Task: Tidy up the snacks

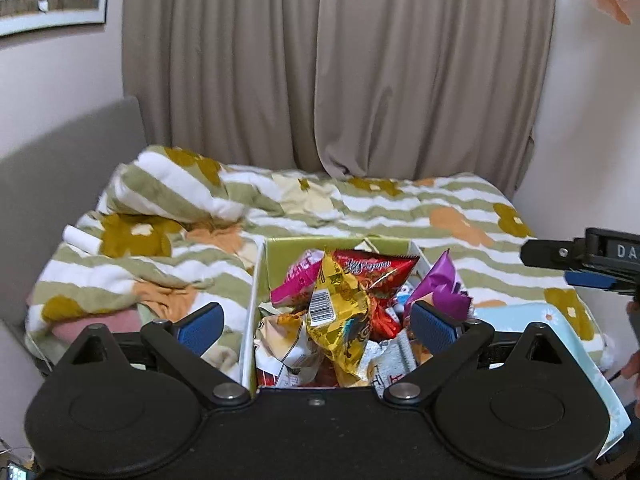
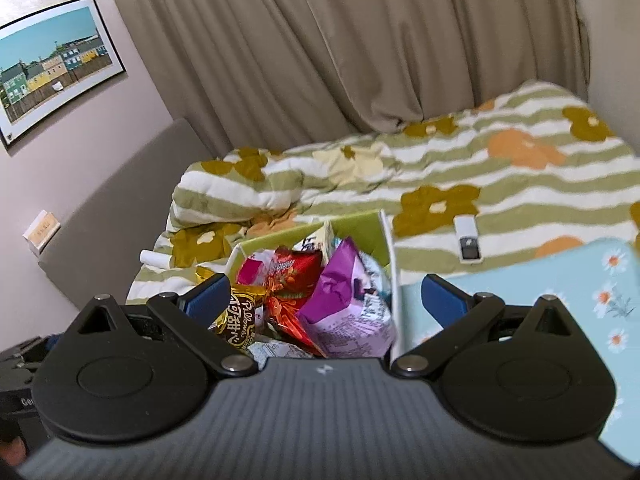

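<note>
A green-lined box (image 1: 280, 256) on the bed holds a heap of snack bags: a yellow bag (image 1: 340, 308), a red bag (image 1: 376, 268), a pink bag (image 1: 296, 280) and a purple bag (image 1: 440, 288). My left gripper (image 1: 316, 326) is open, its jaws wide over the box with nothing between them. In the right wrist view the same box (image 2: 360, 232) shows the purple bag (image 2: 344, 304), red bag (image 2: 296, 276) and a brown-and-gold bag (image 2: 240, 320). My right gripper (image 2: 324, 300) is open above the box. It also shows at the right edge of the left wrist view (image 1: 580, 258).
A light blue daisy-print lid (image 2: 580, 280) lies right of the box. The bed has a green-striped floral quilt (image 1: 400, 208). A small white device (image 2: 468, 240) lies on the quilt. Beige curtains (image 1: 340, 60) hang behind; a grey headboard (image 1: 60, 160) is at left.
</note>
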The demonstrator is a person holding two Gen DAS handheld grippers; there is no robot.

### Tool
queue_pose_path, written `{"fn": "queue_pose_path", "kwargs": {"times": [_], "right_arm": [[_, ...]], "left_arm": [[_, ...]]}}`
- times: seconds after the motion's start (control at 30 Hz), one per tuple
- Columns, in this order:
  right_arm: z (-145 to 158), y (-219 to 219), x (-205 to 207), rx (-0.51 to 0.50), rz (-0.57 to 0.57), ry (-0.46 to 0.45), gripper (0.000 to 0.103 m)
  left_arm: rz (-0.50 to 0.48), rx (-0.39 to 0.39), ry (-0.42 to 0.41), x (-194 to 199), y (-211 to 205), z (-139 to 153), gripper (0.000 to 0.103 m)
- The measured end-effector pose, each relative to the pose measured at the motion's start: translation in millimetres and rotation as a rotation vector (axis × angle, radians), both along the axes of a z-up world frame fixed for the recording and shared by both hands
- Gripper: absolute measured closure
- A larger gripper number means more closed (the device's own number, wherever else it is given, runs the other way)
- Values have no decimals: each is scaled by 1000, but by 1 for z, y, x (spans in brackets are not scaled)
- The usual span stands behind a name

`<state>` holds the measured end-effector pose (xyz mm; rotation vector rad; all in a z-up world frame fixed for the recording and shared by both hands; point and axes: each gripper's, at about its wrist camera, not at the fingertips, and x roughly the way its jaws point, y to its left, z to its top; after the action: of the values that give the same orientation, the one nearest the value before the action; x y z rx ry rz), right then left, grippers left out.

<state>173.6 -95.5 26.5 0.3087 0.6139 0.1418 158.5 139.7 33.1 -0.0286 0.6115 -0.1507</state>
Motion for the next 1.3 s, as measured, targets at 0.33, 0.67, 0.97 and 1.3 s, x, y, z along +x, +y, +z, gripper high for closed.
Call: {"fn": "queue_pose_path", "kwargs": {"times": [0.33,0.67,0.97,1.3], "right_arm": [[22,-22,-66,-143,-30,-52,0],[-4,-46,-111,-252,-93,-6,0],[-19,-55,-135,-296,-116,25,0],[-20,-61,-137,-284,-124,31,0]], "left_arm": [[47,72,-100,-56,-30,24,0],[59,118,-102,-92,-64,6,0],[31,136,-76,-107,-84,-10,0],[16,147,-83,-110,-93,-10,0]]}}
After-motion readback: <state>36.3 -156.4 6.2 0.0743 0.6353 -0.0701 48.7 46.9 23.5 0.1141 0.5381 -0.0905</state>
